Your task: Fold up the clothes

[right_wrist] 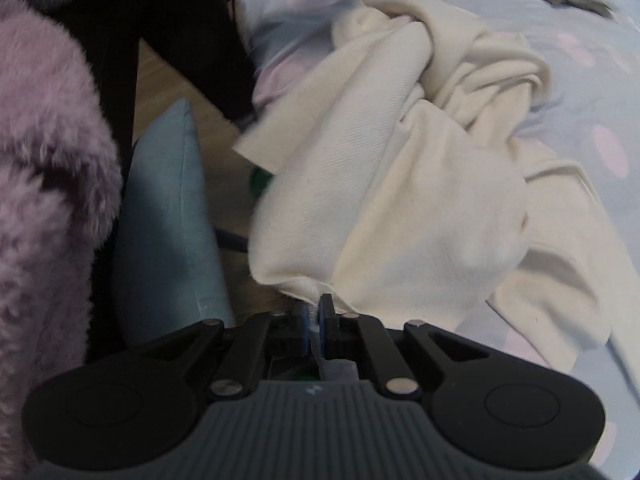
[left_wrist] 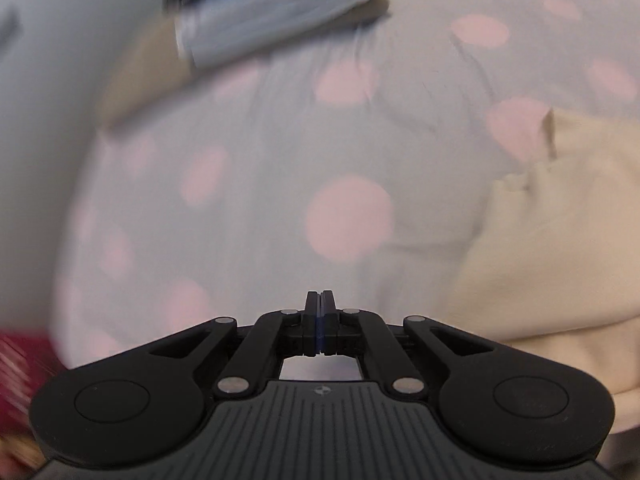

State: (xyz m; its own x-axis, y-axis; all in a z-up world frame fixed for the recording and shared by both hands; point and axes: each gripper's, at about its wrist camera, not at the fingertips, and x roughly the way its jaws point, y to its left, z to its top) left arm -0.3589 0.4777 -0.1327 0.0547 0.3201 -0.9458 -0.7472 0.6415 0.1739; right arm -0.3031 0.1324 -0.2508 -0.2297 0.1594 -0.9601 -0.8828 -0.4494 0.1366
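A crumpled cream garment (right_wrist: 400,184) lies on a pale blue sheet with pink dots (right_wrist: 580,92). My right gripper (right_wrist: 318,304) is shut on the garment's near edge, with cloth pinched between the fingers. In the left wrist view the same cream garment (left_wrist: 560,248) sits at the right on the dotted sheet (left_wrist: 248,200). My left gripper (left_wrist: 320,300) is shut and empty, hovering over bare sheet to the left of the garment. That view is motion-blurred.
A stack of folded blue-grey clothes (left_wrist: 272,16) lies at the far side of the sheet. Left of the bed edge are a light blue cushion (right_wrist: 168,224), a fuzzy purple fabric (right_wrist: 44,200), a dark garment (right_wrist: 180,20) and wooden floor (right_wrist: 168,80).
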